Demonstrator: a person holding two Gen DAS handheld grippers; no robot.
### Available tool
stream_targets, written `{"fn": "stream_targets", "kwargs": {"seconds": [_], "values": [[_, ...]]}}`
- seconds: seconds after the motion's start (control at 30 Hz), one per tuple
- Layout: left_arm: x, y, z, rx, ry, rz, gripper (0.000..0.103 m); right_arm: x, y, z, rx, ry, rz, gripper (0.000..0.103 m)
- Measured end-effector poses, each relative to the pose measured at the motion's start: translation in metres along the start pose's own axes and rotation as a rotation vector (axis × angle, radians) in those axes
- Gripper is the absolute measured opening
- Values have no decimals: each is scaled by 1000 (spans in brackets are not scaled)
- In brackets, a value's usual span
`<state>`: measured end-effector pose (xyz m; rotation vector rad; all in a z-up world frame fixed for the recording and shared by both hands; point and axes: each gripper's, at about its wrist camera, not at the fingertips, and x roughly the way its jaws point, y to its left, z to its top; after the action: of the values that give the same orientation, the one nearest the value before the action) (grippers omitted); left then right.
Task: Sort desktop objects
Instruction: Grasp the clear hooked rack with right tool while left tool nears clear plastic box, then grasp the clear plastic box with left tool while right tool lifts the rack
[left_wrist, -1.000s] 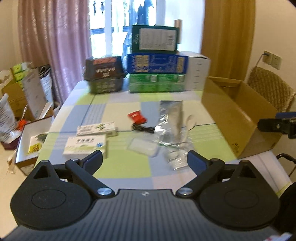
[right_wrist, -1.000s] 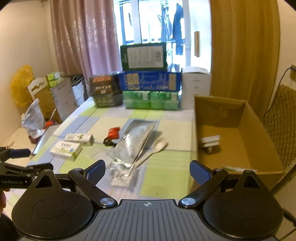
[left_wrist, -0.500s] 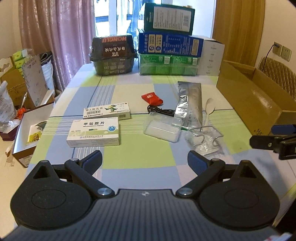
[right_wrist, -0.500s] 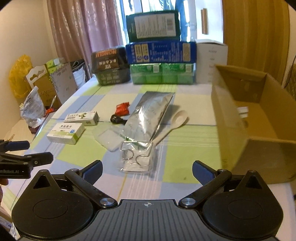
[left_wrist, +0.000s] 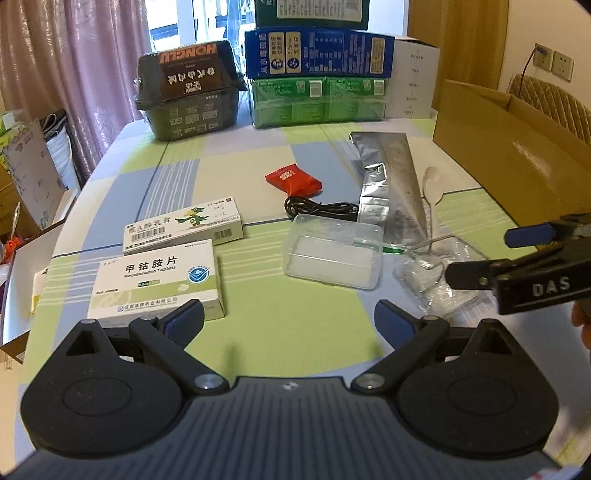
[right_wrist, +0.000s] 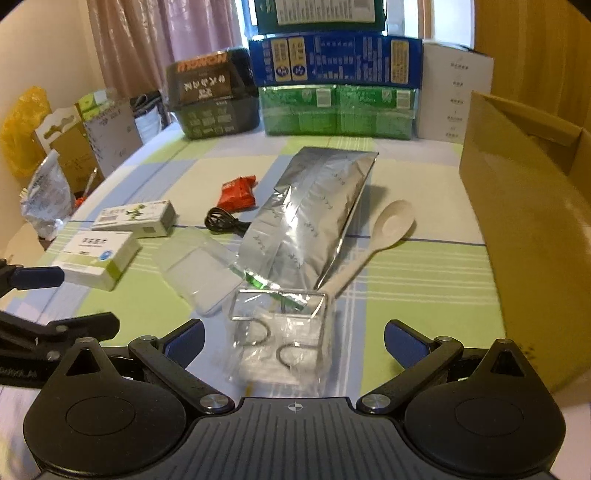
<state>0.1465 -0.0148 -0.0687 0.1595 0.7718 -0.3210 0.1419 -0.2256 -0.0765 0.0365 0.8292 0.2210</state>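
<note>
Two grippers, left gripper (left_wrist: 289, 319) and right gripper (right_wrist: 294, 338), jaws wide, empty; clear packet (right_wrist: 282, 345) at right gripper's 12 o'clock; medicine box (left_wrist: 157, 280) at left gripper's 10 o'clock.

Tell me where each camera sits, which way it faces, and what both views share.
Left wrist: on the left hand-held gripper, facing across the table at the medicine boxes; the right hand-held gripper enters at right.
Right wrist: on the right hand-held gripper, facing the clear packet; the left one enters at left.
Shared: foil pouch, spoon, cardboard box.
</note>
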Motion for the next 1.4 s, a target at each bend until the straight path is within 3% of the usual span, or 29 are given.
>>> {"fn": "stream_targets", "kwargs": {"seconds": [0.4,0.53,0.63,0.9,1.3,1.4], "values": [[23,5,6,6,22,-30,97,40,2,7,13,47,-18,100],[29,-1,9,35,27,-39,97,42,0,7,15,66,-9,73],[32,-6,10,61,19,-57,97,38,-1,7,11,72,-14,65],[47,-16,21,85,1,-114,97,15,-14,13,-6,74,-40,64],[85,-21,29,99,-3,-121,96,11,-30,10,28,82,-50,64],[87,-19,31,79,0,-131,84,12,-30,8,40,90,-47,64]]}}
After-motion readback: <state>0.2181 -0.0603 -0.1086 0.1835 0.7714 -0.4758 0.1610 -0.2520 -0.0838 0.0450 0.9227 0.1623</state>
